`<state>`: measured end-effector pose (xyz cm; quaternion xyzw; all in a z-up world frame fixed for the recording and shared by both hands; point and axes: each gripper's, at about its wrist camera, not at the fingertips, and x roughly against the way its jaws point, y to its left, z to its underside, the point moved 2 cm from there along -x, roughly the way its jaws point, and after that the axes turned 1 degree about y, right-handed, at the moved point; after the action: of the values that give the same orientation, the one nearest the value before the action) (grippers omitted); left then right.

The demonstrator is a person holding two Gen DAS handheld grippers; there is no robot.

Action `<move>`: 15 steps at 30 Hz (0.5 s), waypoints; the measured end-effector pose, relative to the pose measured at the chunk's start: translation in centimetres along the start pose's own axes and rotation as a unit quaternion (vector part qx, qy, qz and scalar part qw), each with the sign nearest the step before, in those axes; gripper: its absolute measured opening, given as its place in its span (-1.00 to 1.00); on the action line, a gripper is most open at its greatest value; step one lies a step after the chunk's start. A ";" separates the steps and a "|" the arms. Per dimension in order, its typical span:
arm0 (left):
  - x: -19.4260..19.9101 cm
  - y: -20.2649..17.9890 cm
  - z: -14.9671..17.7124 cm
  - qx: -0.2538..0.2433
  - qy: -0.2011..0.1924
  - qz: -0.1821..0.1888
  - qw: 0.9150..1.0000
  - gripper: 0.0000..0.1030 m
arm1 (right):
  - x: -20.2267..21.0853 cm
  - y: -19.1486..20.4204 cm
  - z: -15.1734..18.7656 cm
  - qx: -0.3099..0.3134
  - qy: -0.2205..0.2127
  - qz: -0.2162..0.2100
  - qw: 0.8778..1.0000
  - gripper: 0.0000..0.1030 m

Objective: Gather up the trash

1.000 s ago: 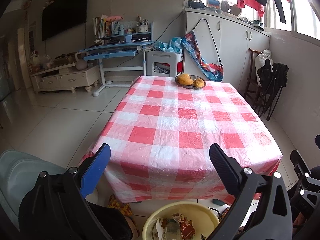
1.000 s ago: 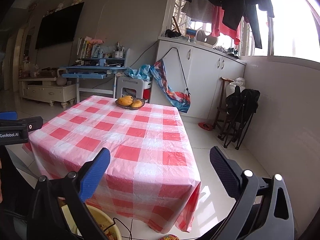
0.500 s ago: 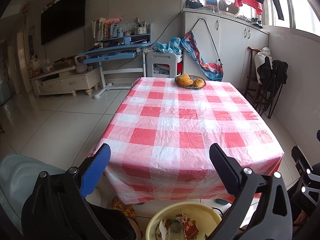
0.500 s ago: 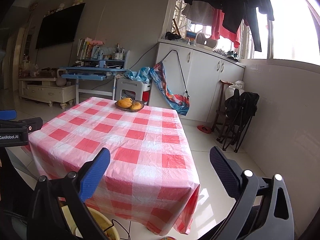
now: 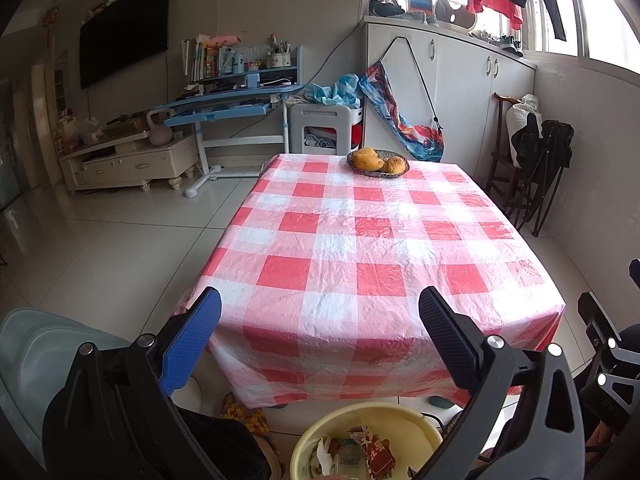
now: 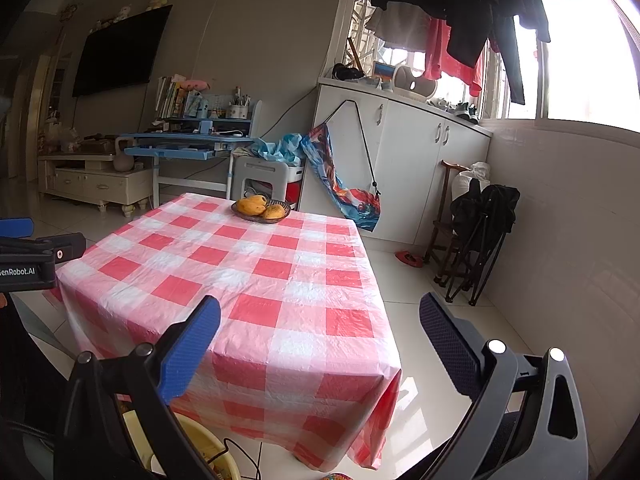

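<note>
Yellow plastic bin (image 5: 404,414), crumpled wrappers (image 5: 362,454) inside, both grippers' jaws apart, holding nothing

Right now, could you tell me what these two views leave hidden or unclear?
- Yellow bin: the left wrist view's bottom edge cuts it off; in the right wrist view the right gripper hides most of it.
- Wrappers in the bin: print too small to read.
- Floor under the table: hidden by the cloth.

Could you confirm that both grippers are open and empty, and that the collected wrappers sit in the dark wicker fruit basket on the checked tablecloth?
Not quite: the left wrist view shows the wrappers in the yellow plastic basin on the floor; everything else holds.
</note>
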<state>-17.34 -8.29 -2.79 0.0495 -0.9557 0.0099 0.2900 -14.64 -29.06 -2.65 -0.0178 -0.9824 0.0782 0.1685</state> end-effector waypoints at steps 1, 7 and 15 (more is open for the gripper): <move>0.0 0.0 0.0 0.000 -0.001 0.000 1.000 0.86 | 0.0 0.0 0.0 0.000 0.000 -0.001 1.000 0.85; 0.1 0.0 -0.1 0.000 -0.004 0.000 1.000 0.86 | 0.0 0.1 0.1 0.000 0.000 0.000 1.000 0.85; 0.2 0.1 -0.2 -0.001 -0.004 -0.001 1.000 0.86 | -0.1 0.4 0.1 0.005 0.001 -0.003 1.000 0.85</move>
<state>-17.44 -8.25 -2.53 0.0496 -0.9569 0.0083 0.2859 -14.60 -28.73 -2.86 -0.0144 -0.9819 0.0826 0.1697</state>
